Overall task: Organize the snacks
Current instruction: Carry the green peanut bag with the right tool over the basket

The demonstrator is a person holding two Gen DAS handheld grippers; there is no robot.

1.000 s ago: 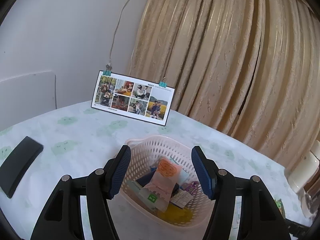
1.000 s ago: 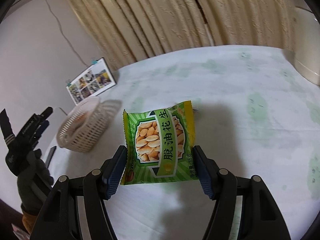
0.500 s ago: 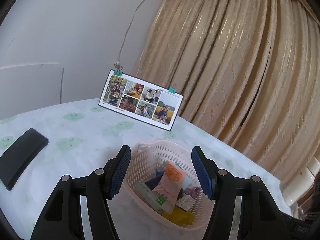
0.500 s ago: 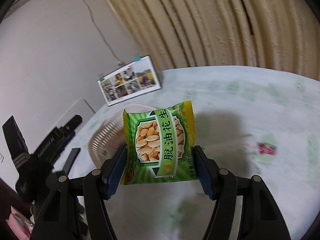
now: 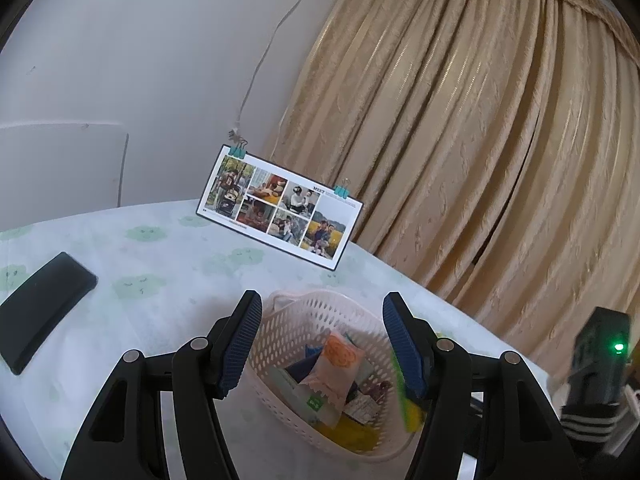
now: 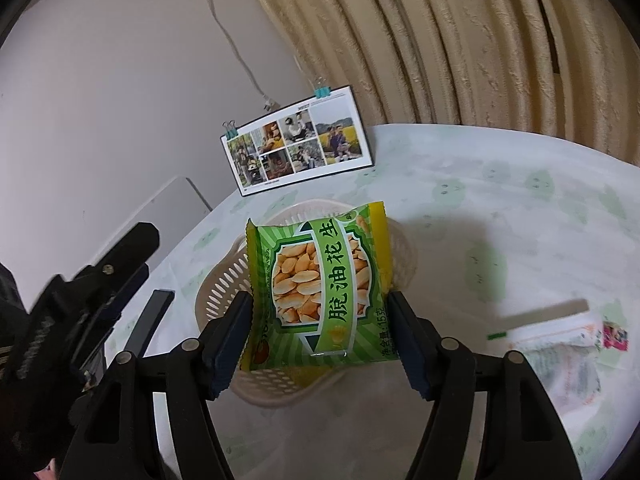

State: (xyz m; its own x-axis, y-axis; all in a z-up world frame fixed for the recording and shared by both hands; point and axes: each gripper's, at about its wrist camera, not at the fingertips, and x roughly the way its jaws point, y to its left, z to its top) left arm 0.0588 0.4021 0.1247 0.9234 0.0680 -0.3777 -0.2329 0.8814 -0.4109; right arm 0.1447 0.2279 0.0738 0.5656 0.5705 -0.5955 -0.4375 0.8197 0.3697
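The green peanut packet [image 6: 320, 294] is pinched by its two side edges between the pads of the right gripper [image 6: 320, 320], hanging over the near rim of the white basket [image 6: 224, 280]. The left gripper [image 5: 320, 344] hovers spread wide and empty above the basket's heaped snacks [image 5: 334, 368]. Beyond lie bare tablecloth [image 5: 168, 256], a black phone [image 5: 40, 308] to the left, then the photo card [image 5: 280, 208] at the far edge.
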